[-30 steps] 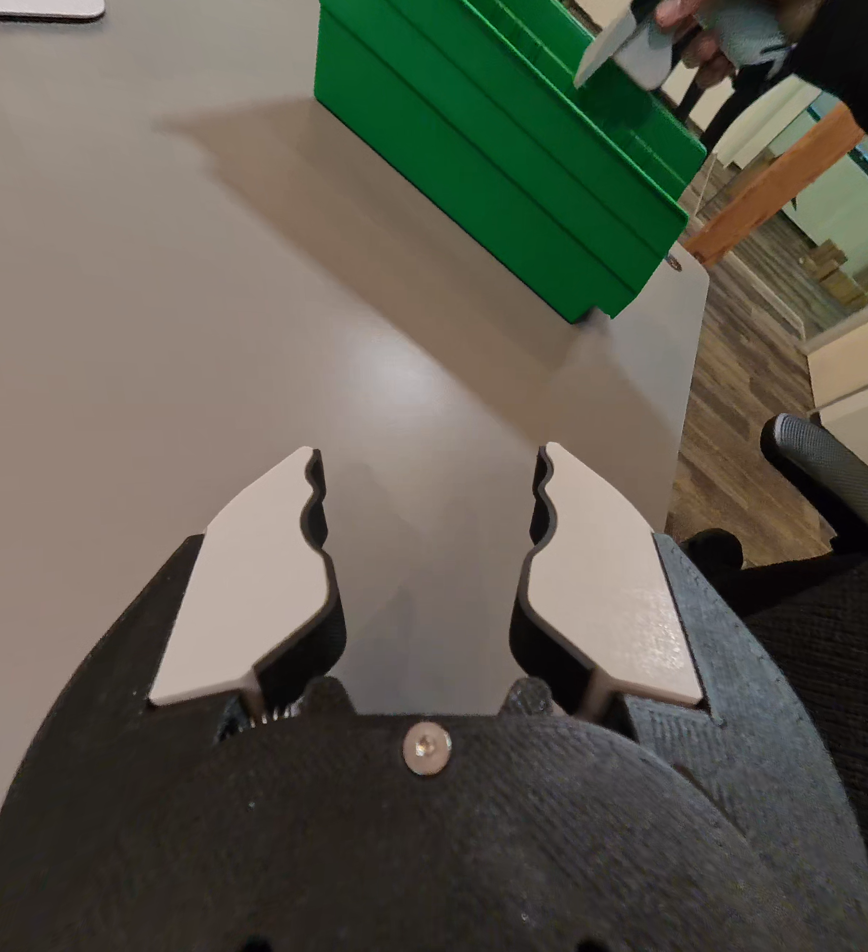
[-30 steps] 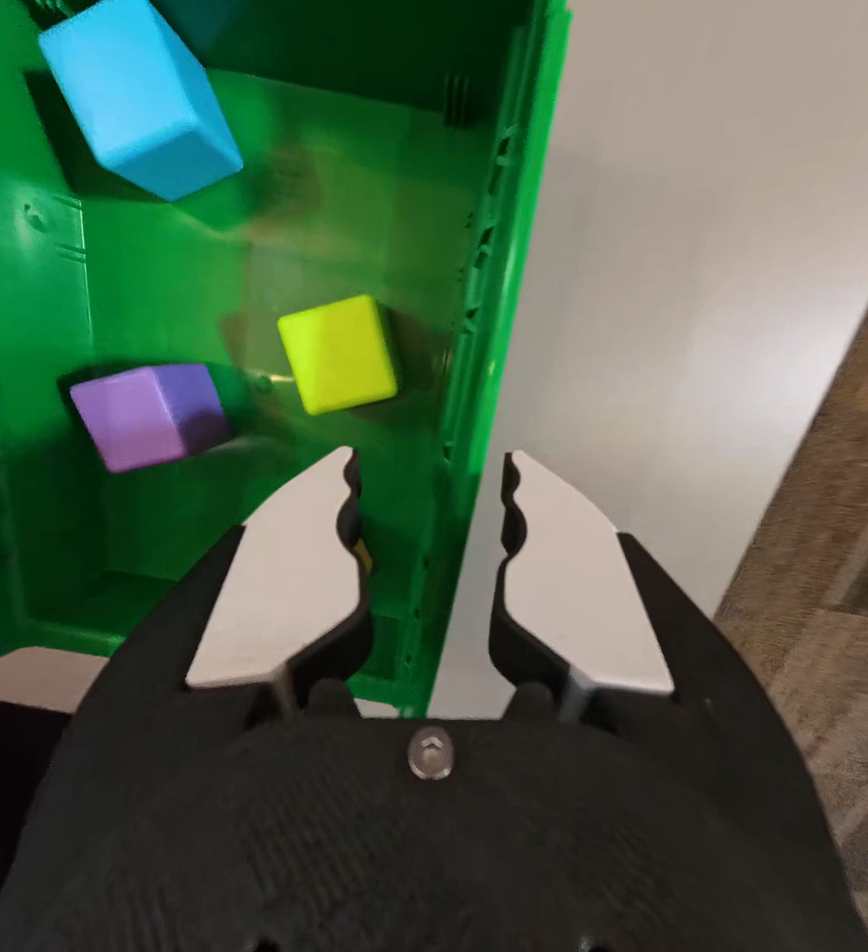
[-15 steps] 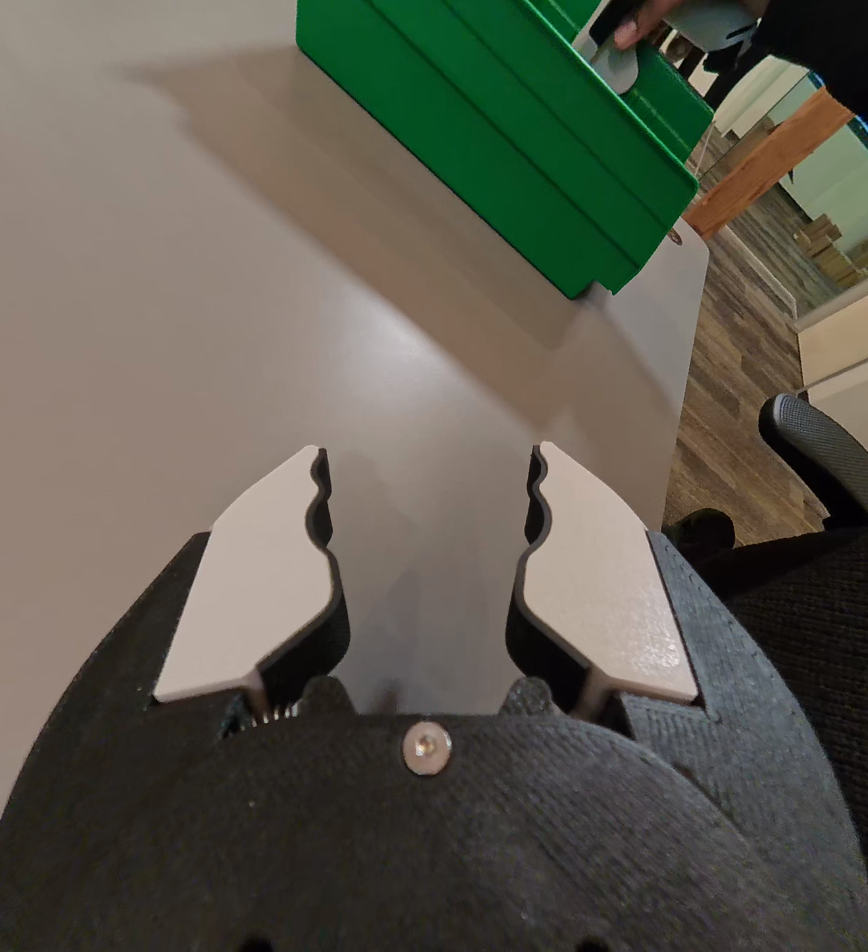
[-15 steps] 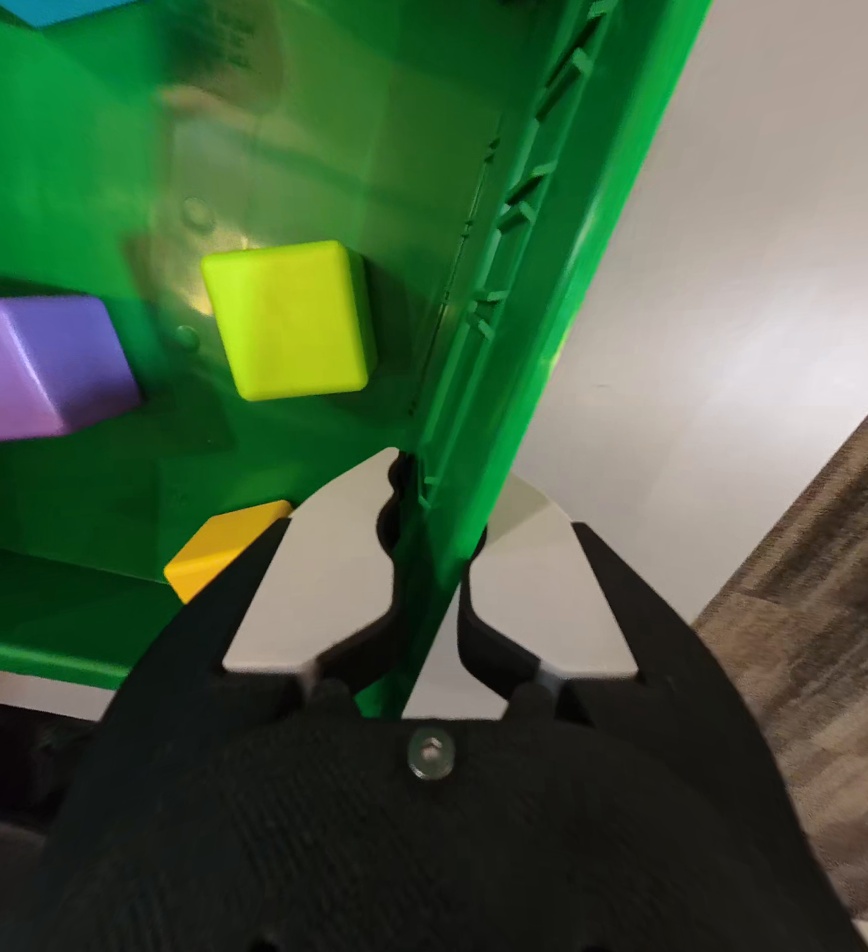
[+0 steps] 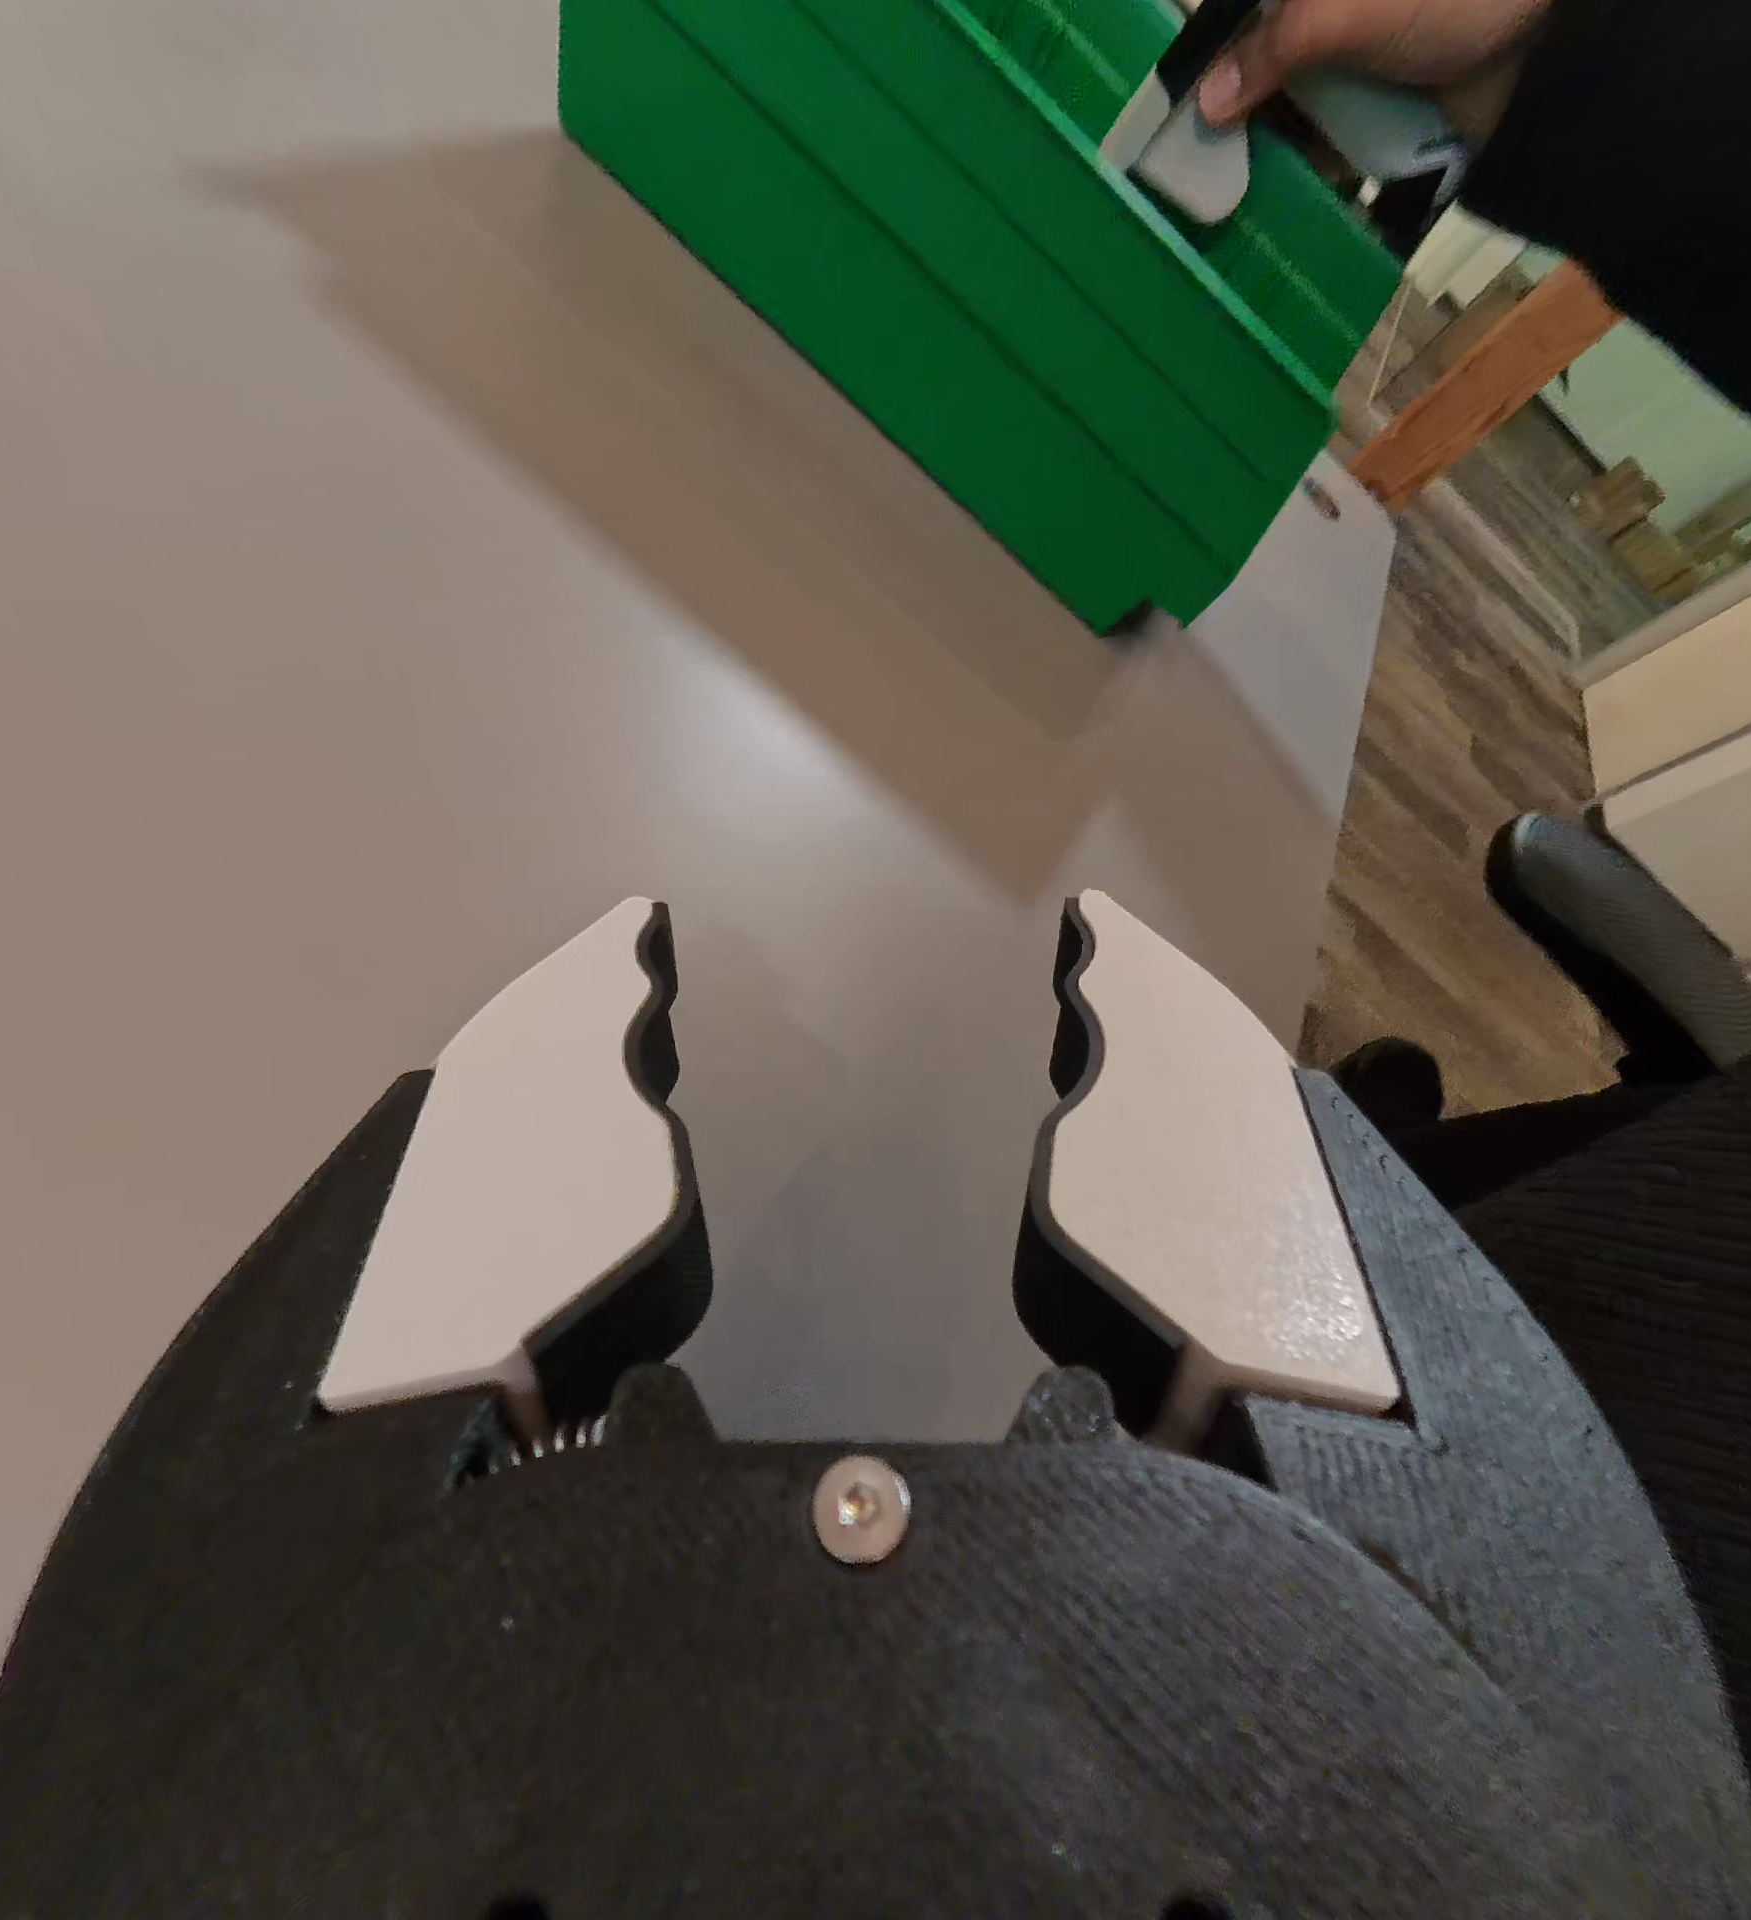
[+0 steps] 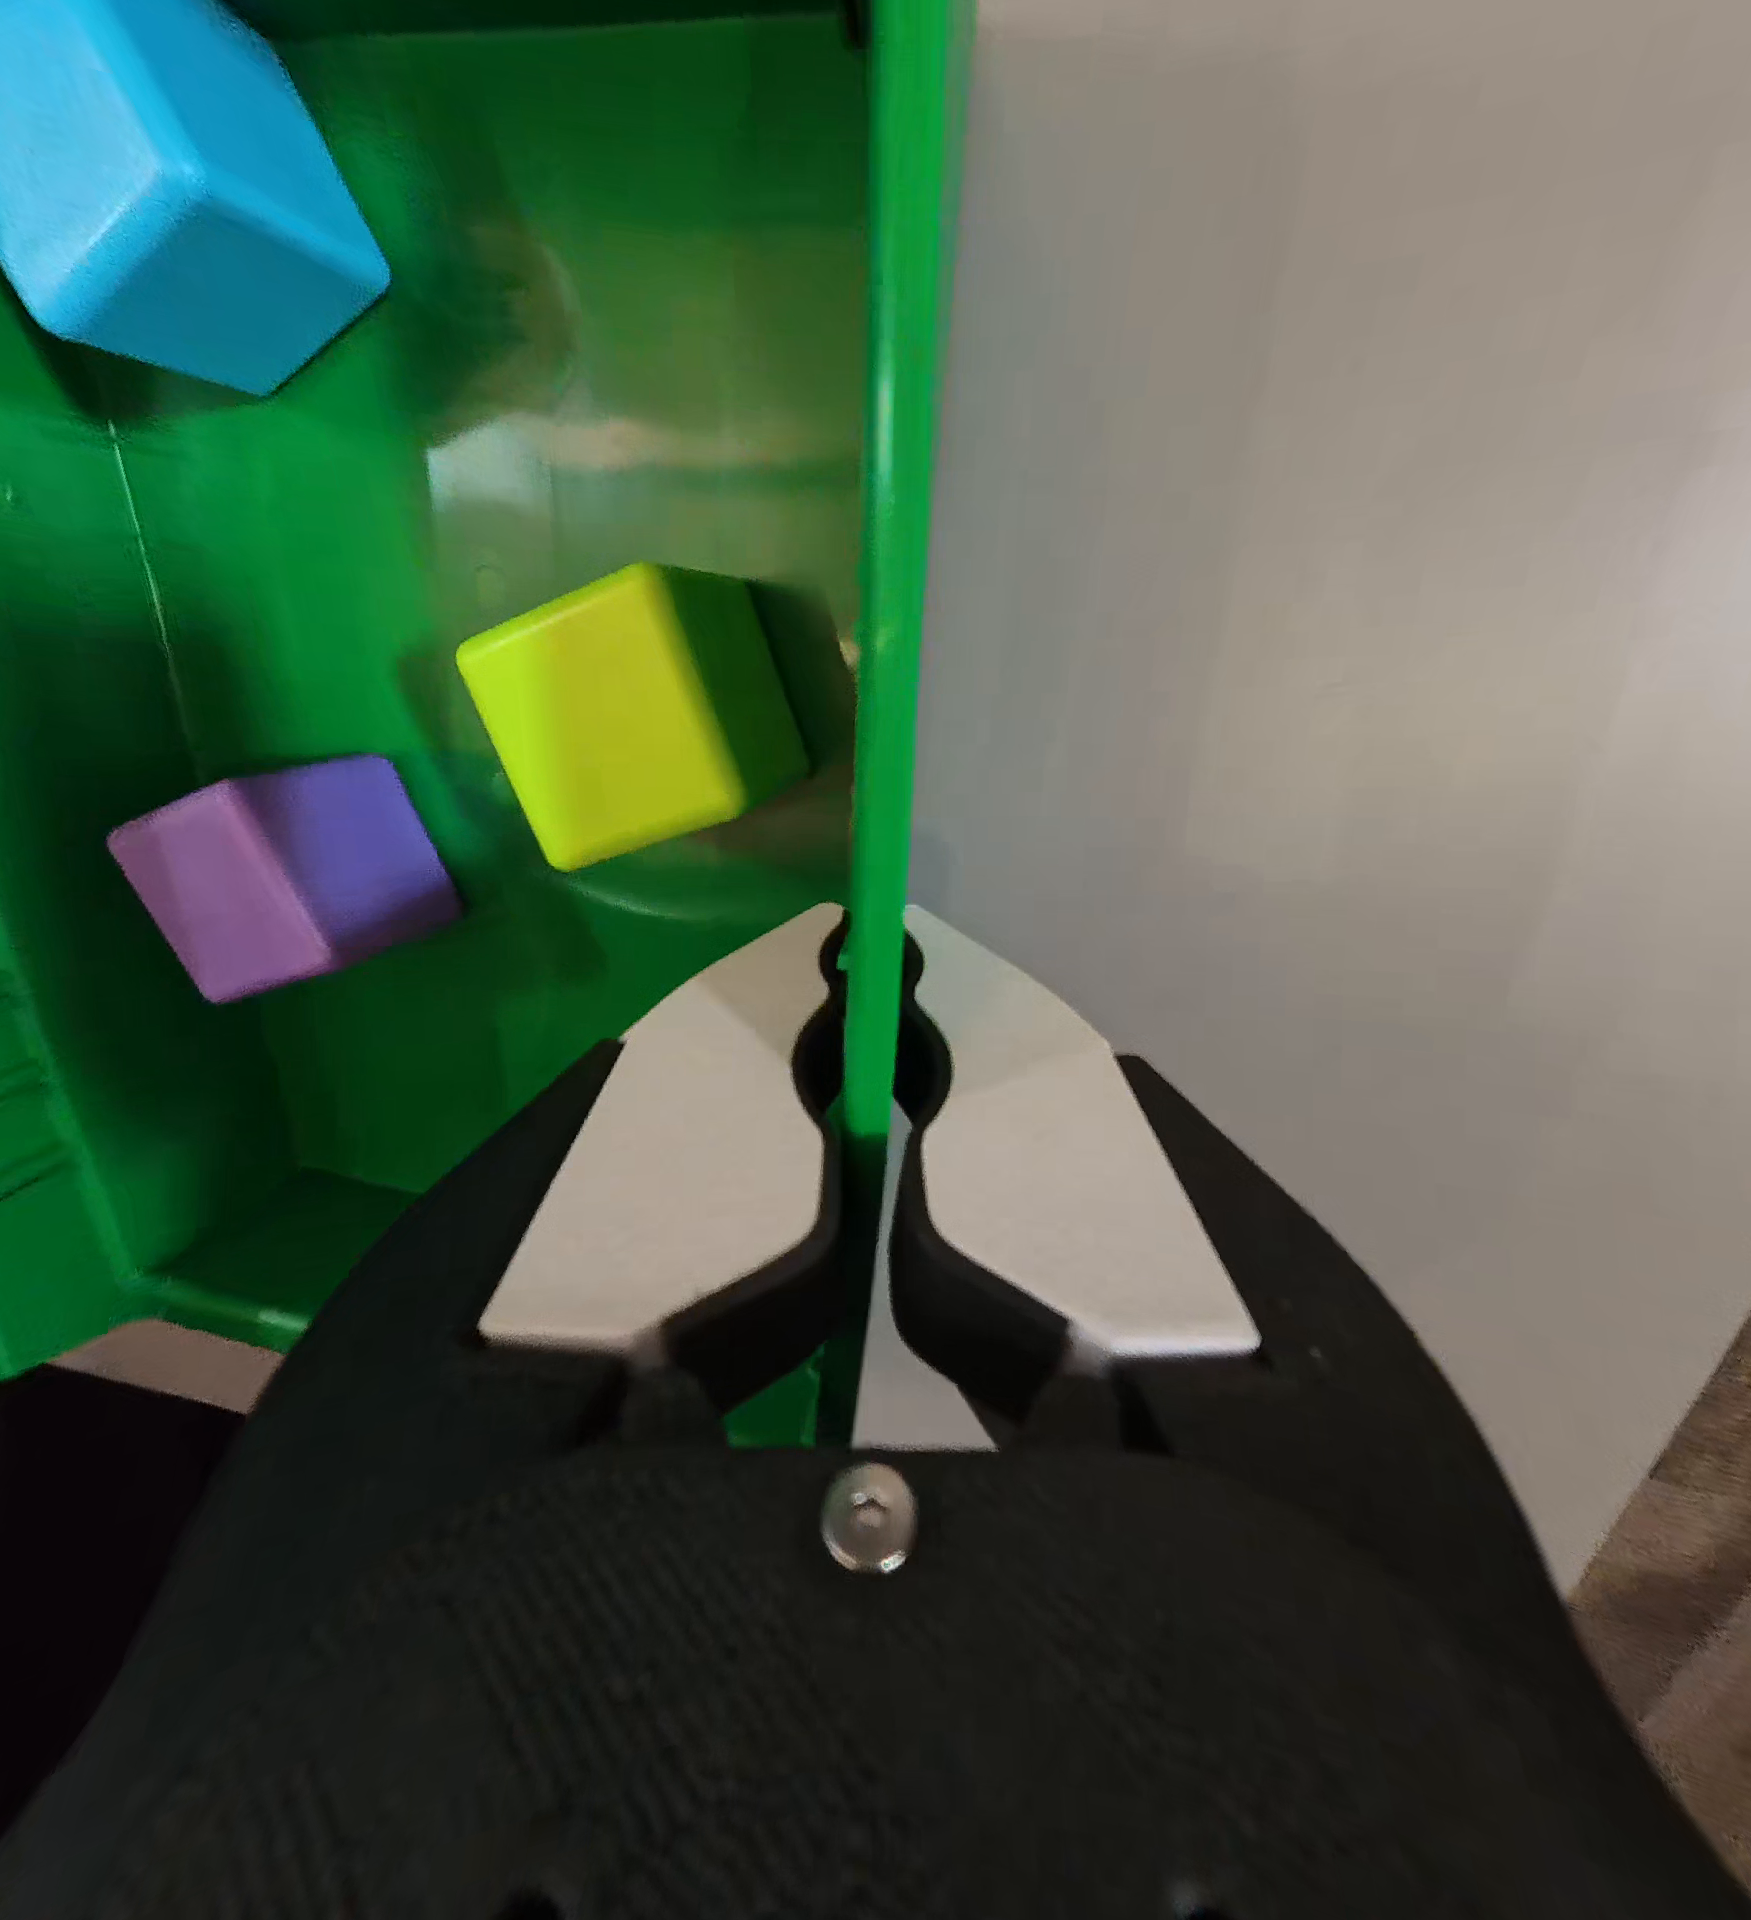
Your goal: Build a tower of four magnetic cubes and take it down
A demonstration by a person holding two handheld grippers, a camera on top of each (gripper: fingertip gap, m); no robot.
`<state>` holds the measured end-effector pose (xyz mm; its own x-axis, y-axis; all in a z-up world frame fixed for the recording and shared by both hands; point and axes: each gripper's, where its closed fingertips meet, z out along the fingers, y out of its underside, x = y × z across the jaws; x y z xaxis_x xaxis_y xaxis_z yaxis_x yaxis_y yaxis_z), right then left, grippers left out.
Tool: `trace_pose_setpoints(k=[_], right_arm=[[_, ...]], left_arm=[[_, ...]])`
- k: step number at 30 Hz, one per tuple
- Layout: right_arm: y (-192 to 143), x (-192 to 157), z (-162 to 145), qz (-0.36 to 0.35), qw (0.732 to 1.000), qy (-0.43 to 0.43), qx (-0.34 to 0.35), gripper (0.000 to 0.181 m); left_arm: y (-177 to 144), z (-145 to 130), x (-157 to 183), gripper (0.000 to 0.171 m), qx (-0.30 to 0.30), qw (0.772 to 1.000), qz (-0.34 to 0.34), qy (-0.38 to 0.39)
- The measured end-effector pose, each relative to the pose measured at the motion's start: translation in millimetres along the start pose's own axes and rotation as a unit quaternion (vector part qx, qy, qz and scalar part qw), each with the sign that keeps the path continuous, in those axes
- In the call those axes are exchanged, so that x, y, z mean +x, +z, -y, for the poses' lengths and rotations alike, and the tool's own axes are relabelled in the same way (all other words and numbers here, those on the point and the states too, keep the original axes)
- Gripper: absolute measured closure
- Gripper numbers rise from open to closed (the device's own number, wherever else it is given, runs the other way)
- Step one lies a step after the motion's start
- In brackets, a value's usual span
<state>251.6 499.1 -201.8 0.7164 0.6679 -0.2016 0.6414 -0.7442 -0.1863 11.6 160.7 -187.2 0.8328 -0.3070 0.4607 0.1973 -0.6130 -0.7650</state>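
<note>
Over the grey table, my right gripper is clamped on the side wall of the green bin holding blue, lime and purple blocks, while my left gripper hovers apart, gripping nothing.

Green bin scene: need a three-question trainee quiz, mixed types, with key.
1. True or false: the left gripper holds a block.
2. What does the right gripper clamp? A) yellow-green block B) green bin wall C) purple block
3. Fill in: the largest block in the bin is ____.

Key: 1 false, it is open above the table; 2 B; 3 blue.
</note>
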Motion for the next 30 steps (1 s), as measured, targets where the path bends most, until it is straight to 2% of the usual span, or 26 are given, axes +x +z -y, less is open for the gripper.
trace_pose_setpoints(k=[4, 7, 9, 11, 13, 15, 16, 19, 22, 26, 30], right_arm=[[-5.5, -11.9, -5.4, 0.003, 1.000, 0.009, -0.010, 0.177], [-11.4, -21.7, -1.6, -0.009, 1.000, -0.009, 0.000, 0.176], [-10.9, -31.3, -0.8, -0.009, 1.000, -0.014, -0.001, 0.176], [-6.6, -44.7, -2.0, -0.003, 1.000, -0.012, -0.006, 0.176], [-1.6, -61.0, -1.6, 0.000, 1.000, -0.013, -0.009, 0.176], [2.8, -80.6, 1.7, 0.002, 1.000, -0.023, -0.008, 0.176], [4.9, -91.1, 3.6, 0.004, 1.000, -0.029, -0.008, 0.176], [12.3, -123.1, 8.0, 0.018, 0.999, -0.045, -0.011, 0.176], [18.8, -152.4, 10.4, 0.030, 0.998, -0.057, -0.013, 0.176], [22.0, -183.4, 13.9, 0.031, 0.997, -0.077, -0.008, 0.176], [25.6, -206.5, 17.3, 0.021, 0.996, -0.091, -0.001, 0.175]], left_arm=[[-22.2, 18.6, 16.1, 0.099, 0.045, 0.999, 0.017, -0.001], [-63.0, 25.2, 10.9, 0.100, 0.078, 0.992, 0.094, 0.033], [-102.2, 22.8, -1.6, 0.097, 0.090, 0.980, 0.172, 0.050], [-152.7, 17.6, -24.5, 0.096, 0.102, 0.952, 0.284, 0.056], [-208.5, 17.5, -46.1, 0.100, 0.135, 0.907, 0.393, 0.061], [-246.8, 21.5, -60.6, 0.101, 0.152, 0.874, 0.455, 0.079], [-254.5, 21.3, -68.4, 0.099, 0.142, 0.868, 0.467, 0.088], [-242.5, 2.3, -98.4, 0.087, 0.046, 0.881, 0.460, 0.097], [-225.6, -8.7, -127.9, 0.094, -0.018, 0.878, 0.462, 0.119], [-195.4, -25.3, -139.9, 0.133, -0.089, 0.898, 0.415, 0.120], [-202.8, -25.3, -144.6, 0.145, -0.104, 0.878, 0.443, 0.147]])
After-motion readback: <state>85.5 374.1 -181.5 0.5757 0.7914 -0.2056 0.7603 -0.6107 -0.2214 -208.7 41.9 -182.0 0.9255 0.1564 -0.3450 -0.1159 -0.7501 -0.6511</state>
